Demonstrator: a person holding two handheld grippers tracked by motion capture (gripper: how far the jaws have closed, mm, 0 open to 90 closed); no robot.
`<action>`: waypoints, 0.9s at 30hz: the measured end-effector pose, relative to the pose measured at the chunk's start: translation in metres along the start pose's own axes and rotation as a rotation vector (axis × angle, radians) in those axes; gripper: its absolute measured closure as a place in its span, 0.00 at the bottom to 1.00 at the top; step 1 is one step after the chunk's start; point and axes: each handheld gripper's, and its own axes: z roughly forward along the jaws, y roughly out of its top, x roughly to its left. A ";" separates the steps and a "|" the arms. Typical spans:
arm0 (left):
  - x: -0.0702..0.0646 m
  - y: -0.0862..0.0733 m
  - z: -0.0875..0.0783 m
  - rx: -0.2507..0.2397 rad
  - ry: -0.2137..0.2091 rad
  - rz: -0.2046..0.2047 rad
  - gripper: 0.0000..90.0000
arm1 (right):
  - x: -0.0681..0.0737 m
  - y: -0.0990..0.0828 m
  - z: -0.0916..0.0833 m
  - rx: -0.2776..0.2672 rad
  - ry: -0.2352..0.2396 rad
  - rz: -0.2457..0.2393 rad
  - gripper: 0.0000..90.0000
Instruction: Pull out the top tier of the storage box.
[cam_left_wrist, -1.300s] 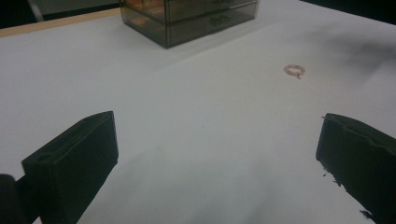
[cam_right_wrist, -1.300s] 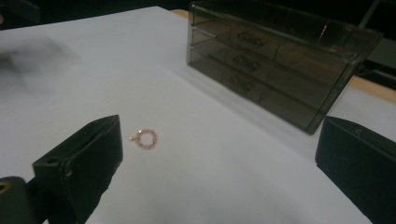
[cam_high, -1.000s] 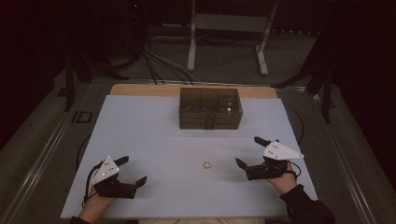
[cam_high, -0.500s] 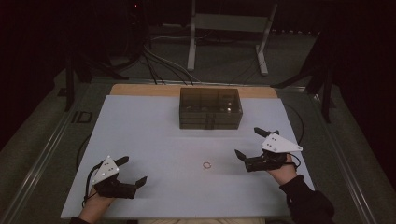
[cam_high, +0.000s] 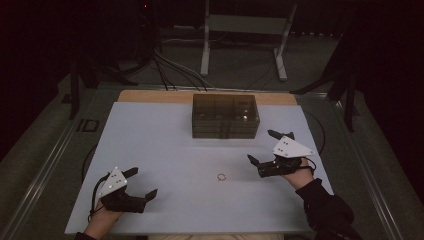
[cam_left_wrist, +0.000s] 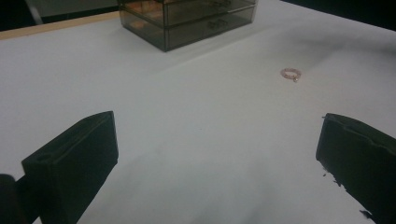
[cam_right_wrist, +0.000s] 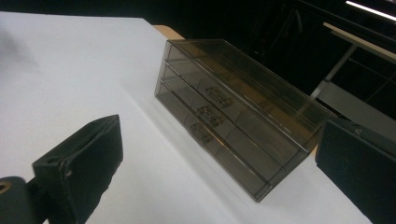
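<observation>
The little ring (cam_high: 222, 176) lies between both wide-open tongs: left gripper (cam_high: 141, 184) at eight o'clock, right gripper (cam_high: 262, 149) at two o'clock.

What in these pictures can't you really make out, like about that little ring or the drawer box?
- Ring: too small in the high view to tell its material; the left gripper view shows a tiny bump, unclear.
- Drawer box contents: dark tinted walls blur them in the right gripper view.
- Right gripper far jaw: partly behind its grey plate, high view.

The drawer box's (cam_high: 226, 116) contents are too dim to identify.
</observation>
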 end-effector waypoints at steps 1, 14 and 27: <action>0.000 0.000 0.000 0.000 0.000 -0.001 0.00 | 0.000 0.001 0.002 0.000 0.002 -0.003 0.01; 0.001 0.000 -0.001 -0.005 -0.003 -0.005 0.00 | -0.003 0.004 0.025 0.034 -0.023 -0.097 0.01; 0.001 0.000 -0.001 -0.004 -0.005 -0.004 0.00 | -0.001 0.005 0.044 0.091 -0.058 -0.207 0.04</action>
